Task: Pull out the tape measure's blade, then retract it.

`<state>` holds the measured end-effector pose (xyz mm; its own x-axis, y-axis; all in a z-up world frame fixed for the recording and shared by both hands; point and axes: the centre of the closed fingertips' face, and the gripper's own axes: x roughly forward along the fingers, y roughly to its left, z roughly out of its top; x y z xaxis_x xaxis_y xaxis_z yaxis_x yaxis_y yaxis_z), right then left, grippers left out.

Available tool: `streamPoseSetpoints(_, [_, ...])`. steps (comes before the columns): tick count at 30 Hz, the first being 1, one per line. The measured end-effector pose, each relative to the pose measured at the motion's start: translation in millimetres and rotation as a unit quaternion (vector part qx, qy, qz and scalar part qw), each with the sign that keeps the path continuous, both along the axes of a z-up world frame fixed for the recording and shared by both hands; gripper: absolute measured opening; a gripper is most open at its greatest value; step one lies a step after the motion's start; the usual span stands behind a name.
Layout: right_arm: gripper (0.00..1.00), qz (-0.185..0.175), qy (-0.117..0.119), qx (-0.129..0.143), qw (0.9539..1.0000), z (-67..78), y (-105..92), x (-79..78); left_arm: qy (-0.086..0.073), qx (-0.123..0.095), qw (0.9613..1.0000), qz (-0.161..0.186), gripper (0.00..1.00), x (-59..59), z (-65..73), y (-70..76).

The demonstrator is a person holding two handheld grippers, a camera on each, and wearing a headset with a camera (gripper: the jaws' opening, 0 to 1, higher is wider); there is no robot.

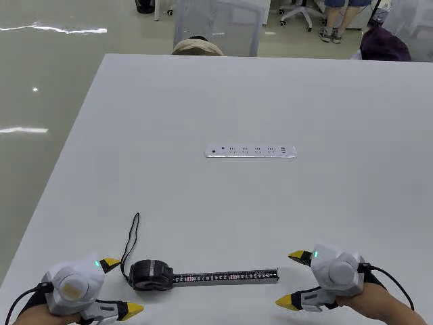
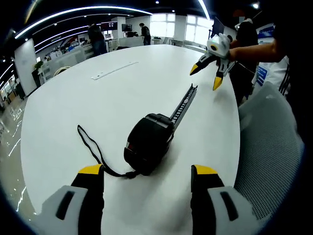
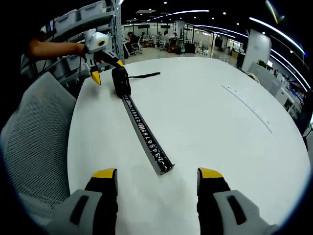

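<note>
I am holding my left gripper (image 1: 124,286) and right gripper (image 1: 289,278) wide, touching nothing, the tape measure (image 1: 152,274) lying before the left, its blade (image 1: 226,276) ending before the right.

Smooth, matt finish on white tabletop (image 1: 203,101). Faintly glossy plastic on black tape measure case (image 1: 151,274); thin dark metal blade (image 1: 226,276); black cloth cord loop (image 2: 92,146). High gloss on pale floor (image 1: 40,81).

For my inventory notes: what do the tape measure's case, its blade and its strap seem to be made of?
Case: black, matte, likely plastic or rubber; dull sheen, rounded moulded shape. Blade: thin, stiff strip with printed numbers, probably coated metal; it lies straight. Strap: black cord, probably fabric; it curls limply.
</note>
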<state>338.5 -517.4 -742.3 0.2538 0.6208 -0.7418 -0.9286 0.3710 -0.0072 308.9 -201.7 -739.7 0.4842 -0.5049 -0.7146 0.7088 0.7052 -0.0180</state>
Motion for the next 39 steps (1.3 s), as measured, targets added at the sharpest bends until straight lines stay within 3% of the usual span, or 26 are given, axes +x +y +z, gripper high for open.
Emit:
streamPoseSetpoints(9, [0.76, -0.047, -0.002, 0.013, 0.9988, 9.7, -0.6, -11.3, -0.019, 0.006, 0.9993, 0.031, 0.79, -8.5, 12.1, 1.2])
streamPoseSetpoints(21, [0.84, -0.086, -0.017, 0.028, 0.9957, 22.1, -1.0, -23.5, -0.04, -0.005, 0.9966, 0.071, 0.89, -19.0, 32.2, -4.1])
streamPoseSetpoints(29, [0.86, -0.106, -0.028, 0.04, 0.9932, 31.3, 0.8, -29.9, -0.05, -0.016, 0.9936, 0.1, 0.97, -26.7, 39.8, -11.6])
streamPoseSetpoints(39, [0.89, -0.14, -0.038, 0.043, 0.9884, 36.5, -5.3, -36.0, -0.057, -0.014, 0.9898, 0.13, 0.99, -34.8, 42.9, -11.5])
